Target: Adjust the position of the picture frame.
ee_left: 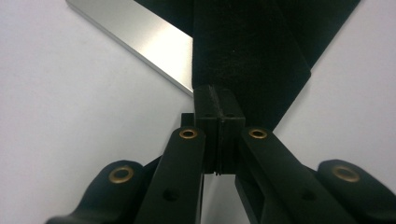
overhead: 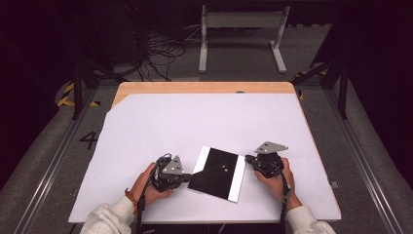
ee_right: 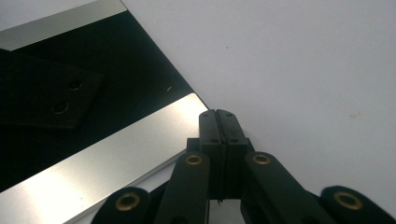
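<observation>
Black in the middle and brushed silver along two edges, the flat plate (overhead: 217, 173) is lying near the bench's (overhead: 146, 122) front edge, on its white sheet. The left tool (overhead: 189, 176) is pressing closed jaws against the plate's near-left corner; the right tool (overhead: 248, 158) is touching the far-right silver edge, jaws together, gripping nothing. Uneven pushing from opposite corners risks spinning the plate rather than sliding it.
</observation>
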Available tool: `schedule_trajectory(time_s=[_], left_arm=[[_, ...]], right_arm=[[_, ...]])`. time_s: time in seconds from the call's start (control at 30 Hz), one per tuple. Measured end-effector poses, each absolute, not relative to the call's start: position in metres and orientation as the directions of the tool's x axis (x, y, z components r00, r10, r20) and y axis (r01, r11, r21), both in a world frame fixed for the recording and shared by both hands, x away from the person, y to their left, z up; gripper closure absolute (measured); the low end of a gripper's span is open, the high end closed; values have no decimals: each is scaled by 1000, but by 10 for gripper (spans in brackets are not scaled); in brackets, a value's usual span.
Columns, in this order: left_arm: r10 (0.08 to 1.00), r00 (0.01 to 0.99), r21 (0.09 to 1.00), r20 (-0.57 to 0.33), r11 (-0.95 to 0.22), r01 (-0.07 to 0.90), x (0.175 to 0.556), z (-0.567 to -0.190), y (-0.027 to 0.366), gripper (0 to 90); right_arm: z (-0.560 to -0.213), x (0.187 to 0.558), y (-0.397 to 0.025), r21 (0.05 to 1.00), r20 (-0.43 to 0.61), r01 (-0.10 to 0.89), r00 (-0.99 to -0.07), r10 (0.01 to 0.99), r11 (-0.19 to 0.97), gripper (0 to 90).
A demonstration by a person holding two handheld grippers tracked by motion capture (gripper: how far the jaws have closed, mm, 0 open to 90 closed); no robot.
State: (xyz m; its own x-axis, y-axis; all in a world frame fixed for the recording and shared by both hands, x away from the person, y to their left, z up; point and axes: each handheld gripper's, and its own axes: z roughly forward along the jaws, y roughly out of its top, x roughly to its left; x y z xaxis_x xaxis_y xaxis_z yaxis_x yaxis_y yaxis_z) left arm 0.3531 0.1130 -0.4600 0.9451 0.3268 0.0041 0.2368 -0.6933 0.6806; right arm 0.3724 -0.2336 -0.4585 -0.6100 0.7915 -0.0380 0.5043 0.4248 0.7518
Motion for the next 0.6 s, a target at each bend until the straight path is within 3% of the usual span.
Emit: schedule_trajectory(time_s=[0.17, 0.6], left_arm=[[316, 949, 678, 16, -701, 222, 345, -460, 117, 895], [272, 962, 688, -24, -694, 214, 335, -462, 124, 879]], right_arm=[[-459, 372, -227, 749, -85, 476, -621, 779, 461, 900], [-458, 339, -222, 737, -69, 447, -697, 714, 507, 900]])
